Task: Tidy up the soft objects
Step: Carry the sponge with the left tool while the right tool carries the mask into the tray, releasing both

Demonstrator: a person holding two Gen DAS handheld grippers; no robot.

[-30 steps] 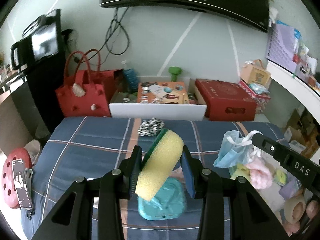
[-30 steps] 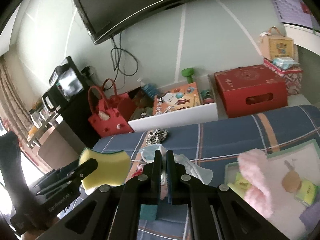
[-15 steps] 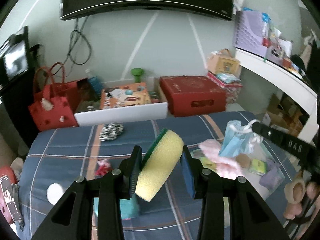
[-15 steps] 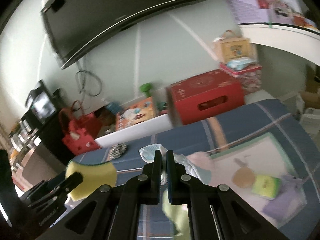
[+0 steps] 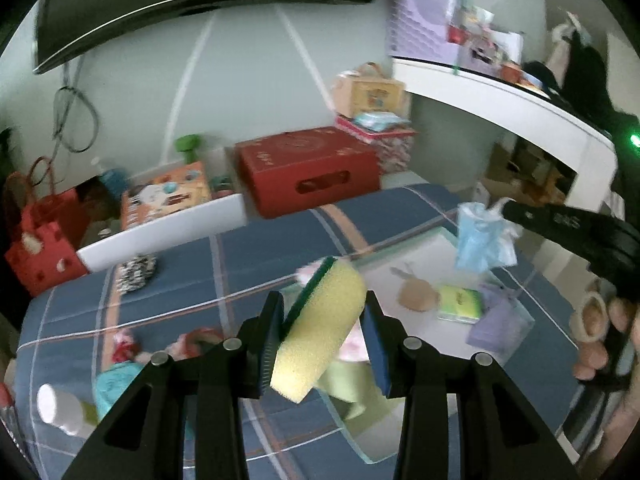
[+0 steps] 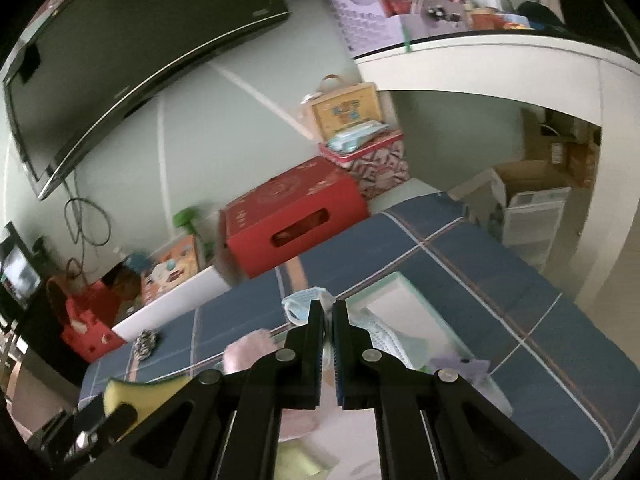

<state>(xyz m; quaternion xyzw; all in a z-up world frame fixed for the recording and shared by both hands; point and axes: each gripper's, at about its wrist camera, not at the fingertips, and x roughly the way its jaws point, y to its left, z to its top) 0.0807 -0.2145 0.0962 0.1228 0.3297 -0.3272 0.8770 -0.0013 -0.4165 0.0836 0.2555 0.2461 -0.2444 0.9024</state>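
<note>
The left gripper [image 5: 323, 338], clamped on the yellow sponge [image 5: 320, 330], should release low over the tray [image 5: 424, 252] at one o'clock, while the right gripper [image 6: 328, 350], nearly closed, apparently pinches a blue mask [image 6: 298, 306].

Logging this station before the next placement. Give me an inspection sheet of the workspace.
Surface: blue plaid bedspread with a clear tray on it.
Job's things: yellow sponge and light blue mask, both held above the tray; pink fluffy item, tan piece, green pack and purple piece in the tray.
Clutter: zebra-print scrunchie, teal item, small red and pink bits on the bedspread.
Grippers: left gripper shut on the sponge; right gripper shut on the mask.
Cables: black loop hanging on the wall under the TV.
Surroundings: red box, red bag, white desk.
</note>
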